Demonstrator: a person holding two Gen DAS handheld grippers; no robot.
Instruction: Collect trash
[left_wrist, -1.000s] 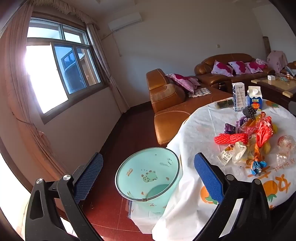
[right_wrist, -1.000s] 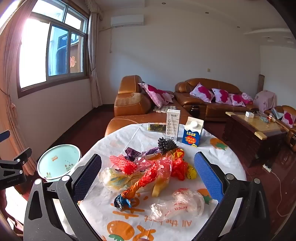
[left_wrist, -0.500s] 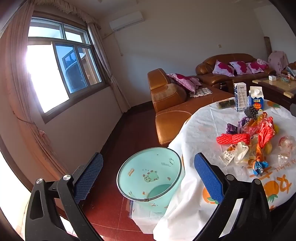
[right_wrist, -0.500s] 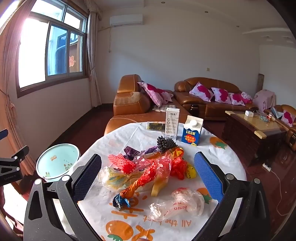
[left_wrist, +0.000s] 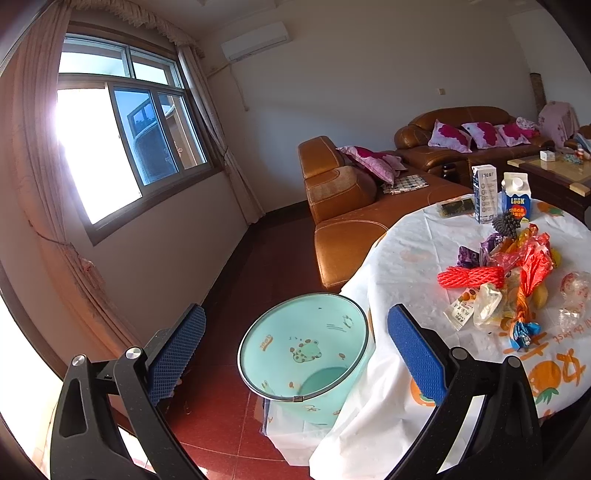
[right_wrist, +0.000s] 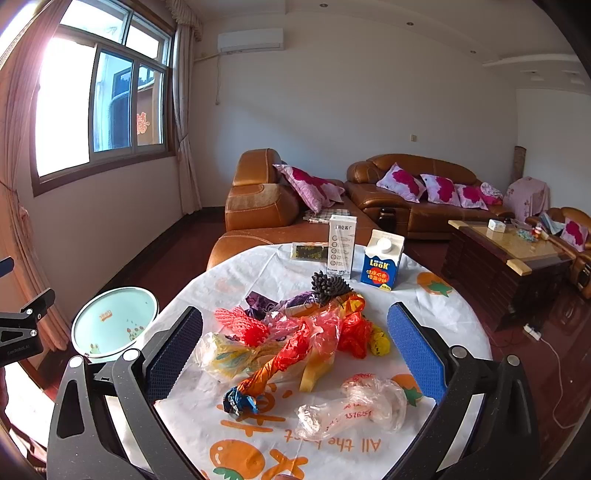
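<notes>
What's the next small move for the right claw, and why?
Probably ease the right claw down and forward onto the clear plastic bag. Both claws are open and empty, this bag lies nearest, apart from the main trash pile, and the bin stands empty beside the table.

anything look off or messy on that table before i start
Yes: a heap of crumpled wrappers and plastic bags lies loose mid-table, with a clear bag apart nearer the right gripper. Two cartons stand upright. The bin beside the table looks empty.
</notes>
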